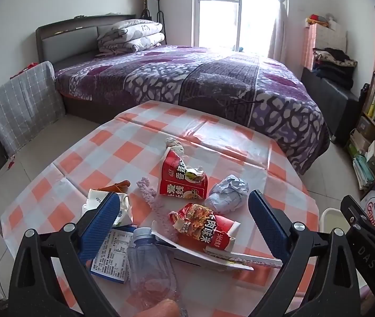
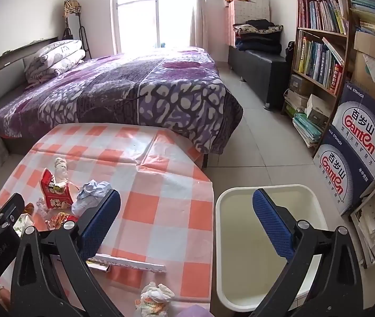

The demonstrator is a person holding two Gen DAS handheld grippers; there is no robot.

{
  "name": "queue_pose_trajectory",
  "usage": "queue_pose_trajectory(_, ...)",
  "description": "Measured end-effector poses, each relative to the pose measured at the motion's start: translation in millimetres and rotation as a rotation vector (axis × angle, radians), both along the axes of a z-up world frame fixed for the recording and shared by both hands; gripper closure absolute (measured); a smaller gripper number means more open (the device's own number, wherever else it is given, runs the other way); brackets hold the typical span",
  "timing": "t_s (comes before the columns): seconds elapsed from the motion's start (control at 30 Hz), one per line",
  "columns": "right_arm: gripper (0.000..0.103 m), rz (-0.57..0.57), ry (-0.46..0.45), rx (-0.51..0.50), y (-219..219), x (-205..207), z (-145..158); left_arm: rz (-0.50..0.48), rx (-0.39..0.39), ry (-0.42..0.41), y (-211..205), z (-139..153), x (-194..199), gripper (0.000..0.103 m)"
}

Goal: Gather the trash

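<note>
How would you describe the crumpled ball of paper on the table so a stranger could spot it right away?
Start at the table with the orange and white checked cloth, then go to the trash pile. The crumpled paper ball lies at the right edge of the pile, just right of the red noodle packet. It is the only plain pale blue-grey wad; its neighbours are printed red wrappers.

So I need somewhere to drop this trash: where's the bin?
The white bin stands on the floor just off the table's right edge, below the right tool.
</note>
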State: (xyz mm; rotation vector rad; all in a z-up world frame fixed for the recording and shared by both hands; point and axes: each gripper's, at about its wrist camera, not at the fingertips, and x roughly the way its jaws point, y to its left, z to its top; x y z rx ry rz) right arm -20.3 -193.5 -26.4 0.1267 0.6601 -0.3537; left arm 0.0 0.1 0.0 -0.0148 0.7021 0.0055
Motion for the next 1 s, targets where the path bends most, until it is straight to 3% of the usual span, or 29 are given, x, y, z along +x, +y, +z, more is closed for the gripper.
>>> queue_pose_trajectory(1.0,0.007,0.006,0.009,0.005,0.6,-2.7,-2.8,0.001,-0.004,0.001,1.8,-1.0,-0.3,0.008)
